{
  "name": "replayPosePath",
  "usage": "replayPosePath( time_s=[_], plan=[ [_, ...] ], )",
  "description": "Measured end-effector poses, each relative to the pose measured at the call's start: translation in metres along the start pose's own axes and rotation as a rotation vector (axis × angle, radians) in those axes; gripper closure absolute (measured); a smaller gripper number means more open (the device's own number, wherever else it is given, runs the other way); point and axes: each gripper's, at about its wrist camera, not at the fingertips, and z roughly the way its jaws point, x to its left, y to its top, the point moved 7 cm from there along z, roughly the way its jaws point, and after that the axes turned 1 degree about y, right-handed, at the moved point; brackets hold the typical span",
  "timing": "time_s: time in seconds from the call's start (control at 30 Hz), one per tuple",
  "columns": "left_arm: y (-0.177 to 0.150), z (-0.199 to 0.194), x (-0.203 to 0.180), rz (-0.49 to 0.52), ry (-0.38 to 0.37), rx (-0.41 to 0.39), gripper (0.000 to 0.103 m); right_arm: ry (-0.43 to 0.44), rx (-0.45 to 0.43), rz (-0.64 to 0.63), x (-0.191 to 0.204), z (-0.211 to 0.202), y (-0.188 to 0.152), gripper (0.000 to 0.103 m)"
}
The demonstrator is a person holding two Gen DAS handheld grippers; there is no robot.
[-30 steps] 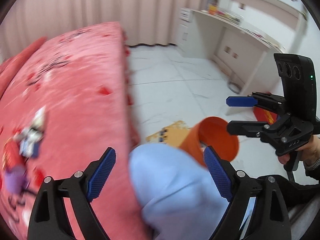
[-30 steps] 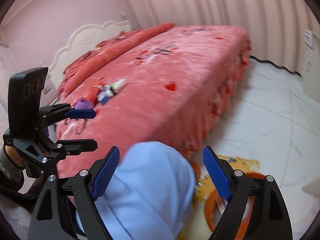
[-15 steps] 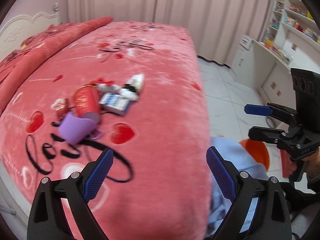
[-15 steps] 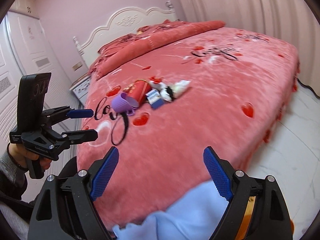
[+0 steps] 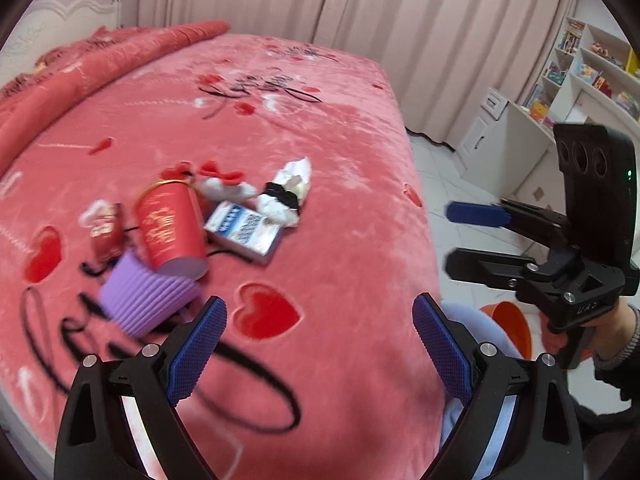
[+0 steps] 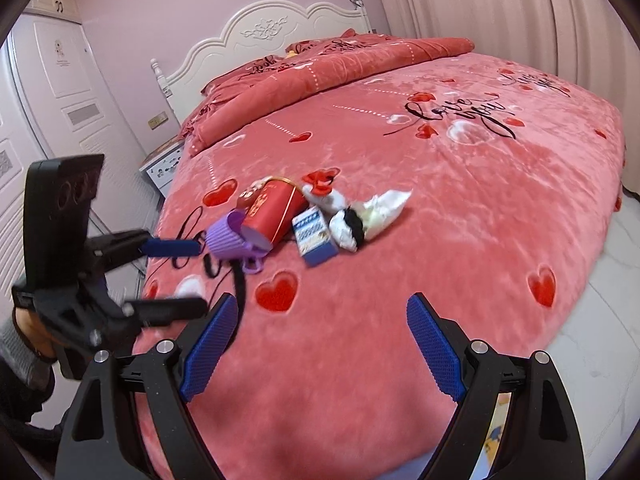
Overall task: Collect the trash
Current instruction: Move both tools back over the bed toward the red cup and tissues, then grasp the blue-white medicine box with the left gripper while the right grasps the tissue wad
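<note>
**Operator:** Both tools are empty. My left gripper (image 5: pixel 316 344) has its jaws spread wide over the pink blanket (image 5: pixel 340 200), and my right gripper (image 6: pixel 320 344) is spread just as wide, nothing between the pads of either.

**Spotter:** Where's the trash?

**Operator:** Clustered mid-bed, ahead of both grippers: a purple ribbed cup (image 5: pixel 146 300) lying on its side, a red cylindrical tin (image 5: pixel 170 228) leaning against it, a small red packet (image 5: pixel 105 232), a blue-and-white box (image 5: pixel 244 232), and crumpled white wrappers (image 5: pixel 286 196) with something black among them. The orange bin (image 5: pixel 510 326) sits on the floor, off the bed's edge, near my right hand.

**Spotter:** What worries you?

**Operator:** The pile is tight. The tin touches the cup, so if I close on the cup I probably nudge the tin, and it may roll across the plush blanket. The cup looks soft; it may squash and squirt out of the pads. The box lies flat, so the fingers could dig into the fabric and pinch blanket instead.

**Spotter:** And the bin?

**Operator:** Low and mostly hidden behind the light blue cloth (image 5: pixel 468 320) in front of me. A blind drop could miss the rim.
</note>
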Motion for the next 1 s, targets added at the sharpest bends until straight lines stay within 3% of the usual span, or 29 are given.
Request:
replayPosePath(
  time_s=[0.27,0.4,0.63,0.67,0.77,0.87,1.0],
  plan=[
    [0.016,0.031,0.009,-0.017,-0.070,0.016,0.010,0.002,0.042,-0.029,-0.027,0.067,0.032,0.018],
    [0.021,0.050,0.015,-0.025,-0.090,0.042,0.010,0.001,0.069,-0.008,-0.048,0.100,0.044,0.024],
    [0.028,0.071,0.039,-0.097,-0.028,0.048,0.010,0.020,0.124,-0.005,-0.067,0.157,0.053,0.025],
    [0.029,0.074,0.041,-0.100,-0.015,0.054,0.010,0.035,0.131,-0.011,-0.067,0.165,0.053,0.030],
    [0.031,0.082,0.043,-0.112,0.006,0.061,0.010,0.112,0.128,-0.023,-0.062,0.172,0.055,0.059],
    [0.036,0.090,0.046,-0.143,0.031,0.057,0.010,0.088,0.106,-0.072,-0.060,0.161,0.058,0.063],
    [0.042,0.096,0.051,-0.163,0.096,0.042,0.010,0.080,0.072,-0.010,-0.080,0.135,0.058,0.064]
  ],
)
